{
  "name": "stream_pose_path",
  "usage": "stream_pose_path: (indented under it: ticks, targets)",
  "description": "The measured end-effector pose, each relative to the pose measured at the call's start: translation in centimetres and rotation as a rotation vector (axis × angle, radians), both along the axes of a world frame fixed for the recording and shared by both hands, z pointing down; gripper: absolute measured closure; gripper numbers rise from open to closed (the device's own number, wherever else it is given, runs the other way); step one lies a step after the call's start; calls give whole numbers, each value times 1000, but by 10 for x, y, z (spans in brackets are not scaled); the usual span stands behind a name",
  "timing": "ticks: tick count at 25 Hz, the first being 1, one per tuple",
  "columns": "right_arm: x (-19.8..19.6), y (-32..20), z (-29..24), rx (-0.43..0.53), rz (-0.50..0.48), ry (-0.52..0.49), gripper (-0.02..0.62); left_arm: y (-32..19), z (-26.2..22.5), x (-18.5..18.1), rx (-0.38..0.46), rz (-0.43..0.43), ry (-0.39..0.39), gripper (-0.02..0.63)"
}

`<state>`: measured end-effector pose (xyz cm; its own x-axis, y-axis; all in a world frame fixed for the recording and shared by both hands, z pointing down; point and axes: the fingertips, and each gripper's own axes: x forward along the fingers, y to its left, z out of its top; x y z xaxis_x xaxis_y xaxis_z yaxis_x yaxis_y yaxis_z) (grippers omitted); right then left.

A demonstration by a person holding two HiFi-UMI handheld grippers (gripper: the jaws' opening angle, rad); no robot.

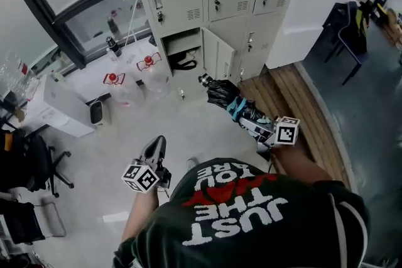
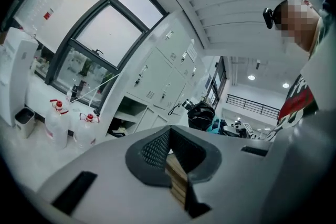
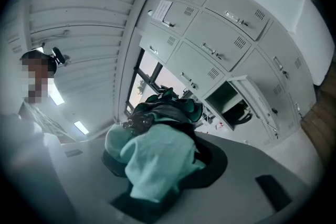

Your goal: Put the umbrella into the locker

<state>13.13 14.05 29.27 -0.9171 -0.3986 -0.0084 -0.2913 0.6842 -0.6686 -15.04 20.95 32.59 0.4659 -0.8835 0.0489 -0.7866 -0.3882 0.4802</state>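
Observation:
A folded black and teal umbrella [image 1: 225, 96] sticks out level from my right gripper [image 1: 249, 116], which is shut on its teal part; its black strap end points at the lockers. In the right gripper view the umbrella [image 3: 160, 139] fills the space between the jaws of that gripper [image 3: 157, 165]. The grey locker bank has one low compartment open [image 1: 181, 49], its door [image 1: 217, 54] swung out to the right, with a black item [image 1: 182, 62] inside. My left gripper [image 1: 154, 150] hangs lower left, jaws together and empty. In its own view the left gripper [image 2: 169, 132] shows pads meeting.
Two clear water jugs with red caps [image 1: 114, 81] [image 1: 149, 64] stand left of the open locker [image 2: 126, 113]. A white counter [image 1: 59, 103] and a small bin [image 1: 96, 112] are at left. A wooden platform [image 1: 304, 110] and a white cabinet [image 1: 308, 6] lie right. Office chairs [image 1: 38, 163] stand far left.

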Motion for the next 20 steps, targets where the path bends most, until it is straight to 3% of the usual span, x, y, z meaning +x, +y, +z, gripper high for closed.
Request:
stream_pose_path:
  ticks: [7,14,20]
  targets:
    - [-90,-90,-8,-8,38,-21,383,-112,-7,-79,0,92,-13,611]
    - [-113,-135,0,-60,81,21,383,-173,3,-100,-49,146,15,611]
    - [-104,-183,20,-96,71,20,383,-220,14,-84,-95,137,7,611]
